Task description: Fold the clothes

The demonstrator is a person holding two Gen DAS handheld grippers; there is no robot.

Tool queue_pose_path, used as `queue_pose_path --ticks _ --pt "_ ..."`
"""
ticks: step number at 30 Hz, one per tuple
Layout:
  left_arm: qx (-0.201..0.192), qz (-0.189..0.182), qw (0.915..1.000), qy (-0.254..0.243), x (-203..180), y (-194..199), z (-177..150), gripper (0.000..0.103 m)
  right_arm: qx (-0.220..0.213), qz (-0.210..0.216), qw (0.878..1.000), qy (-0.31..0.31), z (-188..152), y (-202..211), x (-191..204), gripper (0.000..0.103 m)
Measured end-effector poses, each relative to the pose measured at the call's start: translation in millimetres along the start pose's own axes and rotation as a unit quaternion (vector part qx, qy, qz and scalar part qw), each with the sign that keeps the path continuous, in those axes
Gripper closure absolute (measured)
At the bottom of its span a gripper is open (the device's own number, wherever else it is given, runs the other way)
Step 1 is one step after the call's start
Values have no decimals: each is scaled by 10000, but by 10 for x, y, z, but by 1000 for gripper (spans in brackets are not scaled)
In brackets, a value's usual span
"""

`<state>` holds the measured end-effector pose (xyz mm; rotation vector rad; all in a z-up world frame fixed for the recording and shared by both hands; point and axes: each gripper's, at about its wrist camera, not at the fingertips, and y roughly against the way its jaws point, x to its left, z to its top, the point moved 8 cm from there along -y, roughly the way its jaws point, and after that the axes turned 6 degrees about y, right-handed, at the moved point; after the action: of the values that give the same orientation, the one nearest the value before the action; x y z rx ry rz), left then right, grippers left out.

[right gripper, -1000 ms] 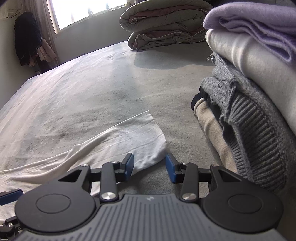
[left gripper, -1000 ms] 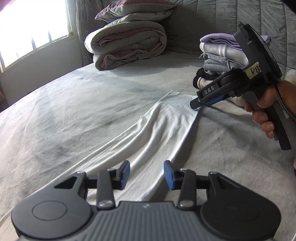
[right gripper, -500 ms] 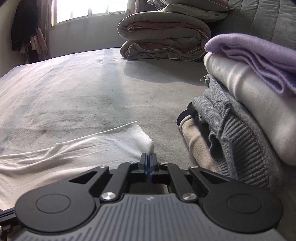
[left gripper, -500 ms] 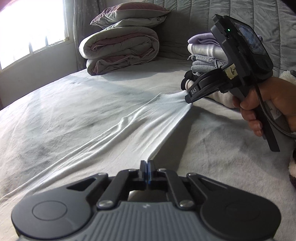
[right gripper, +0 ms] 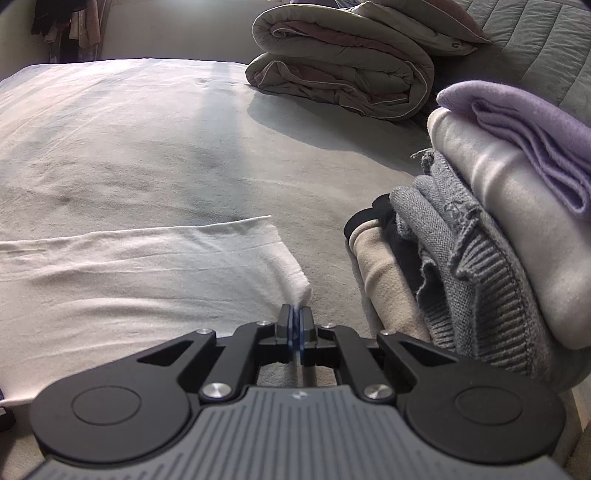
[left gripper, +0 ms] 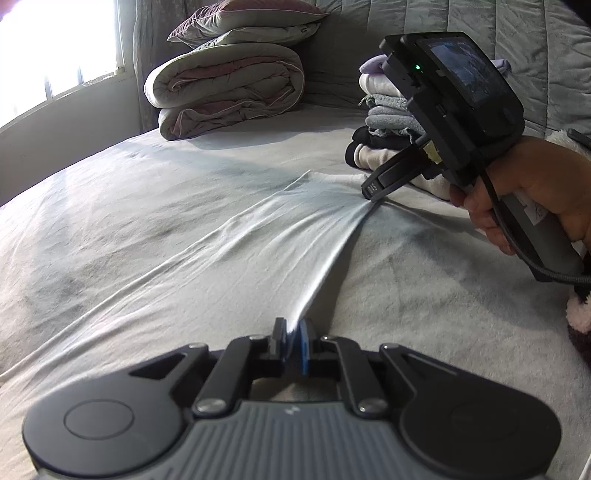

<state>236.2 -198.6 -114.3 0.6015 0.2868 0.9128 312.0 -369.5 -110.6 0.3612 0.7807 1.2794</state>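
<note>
One white garment (left gripper: 280, 236) lay stretched across one bed (left gripper: 122, 206), pinched at two corners by two pairs of tongs, the left tongs (left gripper: 293, 341) and the right tongs (right gripper: 295, 325), one pair in each wrist view. One hand (left gripper: 532, 184) was visible. Near the headboard stood one stack of folded clothes (right gripper: 491, 229), in which at least five pieces could be counted: one lilac, one cream, one grey knit, one black and one beige. One rolled duvet (left gripper: 225, 88) carried two pillows (left gripper: 247, 22). One window (left gripper: 55, 48) lit the room.
</note>
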Motion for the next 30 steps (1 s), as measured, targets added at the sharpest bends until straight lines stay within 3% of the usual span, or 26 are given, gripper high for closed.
queue_pose_path --ticks 1,3,4,6,10,13,16,19,25,29,30 --pt "-24 29 10000 86 7 31 9 86 -22 28 10000 14 8 8 6 96" --pt "-72 76 9994 328 28 118 35 48 -87 58 9999 -11 37 35 2 79" --pt "-143 105 9990 411 36 187 43 45 -128 62 9999 -45 58 53 -6 75" --pt "-312 232 9980 489 55 354 48 43 -247 61 9996 -114 98 102 -31 55" --pt "-249 639 9973 262 167 603 -78 42 -350 443 9975 -432 139 180 -34 53" --pt "-29 912 9958 52 316 731 -252 43 -150 877 9930 -771 104 142 6 53" --pt "150 1115 9936 -60 506 766 -413 47 49 1185 9857 -1197 81 145 19 53" --pt "135 1076 9940 141 651 805 -456 50 257 1405 9789 -1463 93 228 77 53" --pt "286 900 9937 598 777 851 -509 70 551 1882 9642 -1784 38 469 308 53" --pt "265 758 9941 729 784 855 -570 102 742 1810 9584 -2079 -105 467 461 70" --pt "248 746 9942 731 775 863 -574 102 706 1707 9607 -2071 -125 459 490 79"
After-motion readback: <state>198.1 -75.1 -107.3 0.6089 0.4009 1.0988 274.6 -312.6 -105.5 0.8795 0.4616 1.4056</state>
